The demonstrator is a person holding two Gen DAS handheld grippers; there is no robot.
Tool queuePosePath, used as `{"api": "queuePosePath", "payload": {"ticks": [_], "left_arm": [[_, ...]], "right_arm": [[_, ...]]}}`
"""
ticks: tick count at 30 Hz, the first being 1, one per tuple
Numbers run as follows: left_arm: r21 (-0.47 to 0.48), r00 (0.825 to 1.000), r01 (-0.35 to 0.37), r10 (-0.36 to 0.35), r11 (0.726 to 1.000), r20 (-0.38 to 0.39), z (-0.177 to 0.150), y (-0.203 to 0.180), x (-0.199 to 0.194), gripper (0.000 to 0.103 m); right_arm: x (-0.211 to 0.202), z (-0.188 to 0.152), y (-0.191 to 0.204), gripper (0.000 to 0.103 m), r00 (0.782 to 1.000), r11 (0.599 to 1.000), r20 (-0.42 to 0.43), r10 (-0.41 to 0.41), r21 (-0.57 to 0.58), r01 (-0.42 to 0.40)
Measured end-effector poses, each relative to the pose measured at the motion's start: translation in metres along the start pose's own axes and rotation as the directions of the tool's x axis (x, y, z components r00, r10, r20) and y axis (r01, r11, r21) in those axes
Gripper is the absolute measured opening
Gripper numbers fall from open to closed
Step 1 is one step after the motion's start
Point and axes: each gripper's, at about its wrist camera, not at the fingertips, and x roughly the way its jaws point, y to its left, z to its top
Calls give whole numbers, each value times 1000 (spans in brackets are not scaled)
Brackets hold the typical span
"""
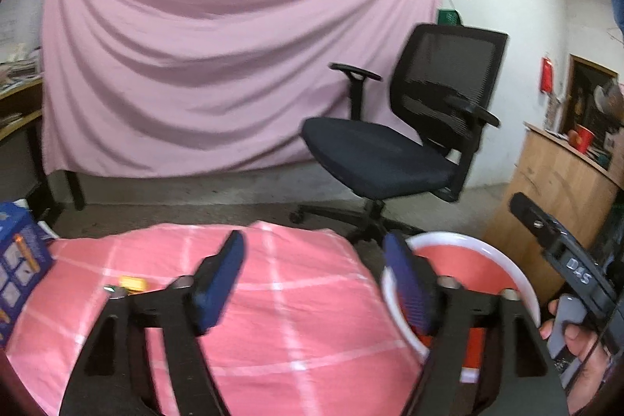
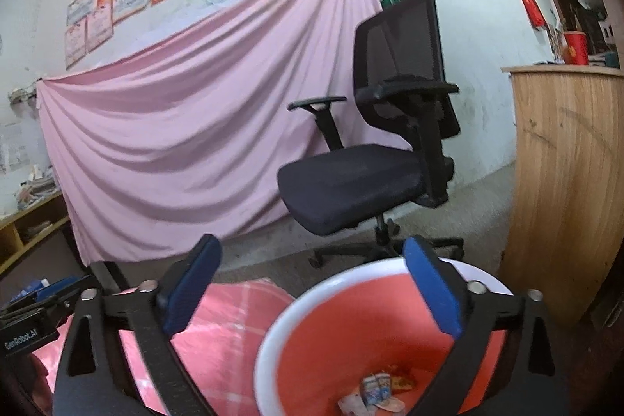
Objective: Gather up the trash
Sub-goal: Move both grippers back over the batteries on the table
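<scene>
A red bin with a white rim (image 2: 273,330) stands beside the table; several wrappers and a small carton (image 2: 376,390) lie at its bottom. The bin also shows in the left wrist view (image 1: 518,268). My right gripper (image 2: 312,285) is open and empty, above the bin's near rim. My left gripper (image 1: 314,279) is open and empty, above the pink checked tablecloth (image 1: 304,318). A yellow wrapper (image 1: 132,284) and a small green scrap (image 1: 113,289) lie on the cloth, left of the left fingers. The right gripper's body and hand (image 1: 573,303) show at the right of the left wrist view.
A black office chair (image 1: 397,143) stands behind the table and bin. A pink sheet (image 1: 218,65) hangs across the back wall. A wooden counter (image 2: 565,162) is at right with a red cup (image 2: 576,47). A blue box (image 1: 19,260) sits at the table's left edge.
</scene>
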Motion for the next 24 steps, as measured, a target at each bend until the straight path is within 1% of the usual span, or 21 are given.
{"api": "queuePosePath", "payload": {"ticks": [2, 5, 10, 15, 19, 24], "left_arm": [[-18, 998, -27, 28, 999, 50, 0, 12, -9, 102], [-30, 991, -70, 73, 997, 116, -3, 31, -23, 102], [-49, 977, -140, 146, 989, 157, -10, 59, -37, 102], [-76, 957, -209, 220, 975, 189, -18, 92, -55, 102], [-70, 940, -258, 267, 964, 212, -25, 116, -69, 102], [-60, 928, -307, 313, 950, 201, -37, 144, -82, 102]], "right_arm": [[0, 1, 11, 103, 1000, 1000, 21, 12, -9, -11], [-2, 1, 28, 103, 998, 999, 58, 35, -32, -33], [-10, -1, 59, 103, 984, 991, 136, 118, -87, -107], [-15, -8, 91, 103, 964, 974, 182, 192, -159, -164], [-11, -14, 117, 103, 953, 955, 181, 242, -219, -201], [2, -28, 150, 103, 946, 922, 127, 299, -294, -252]]}}
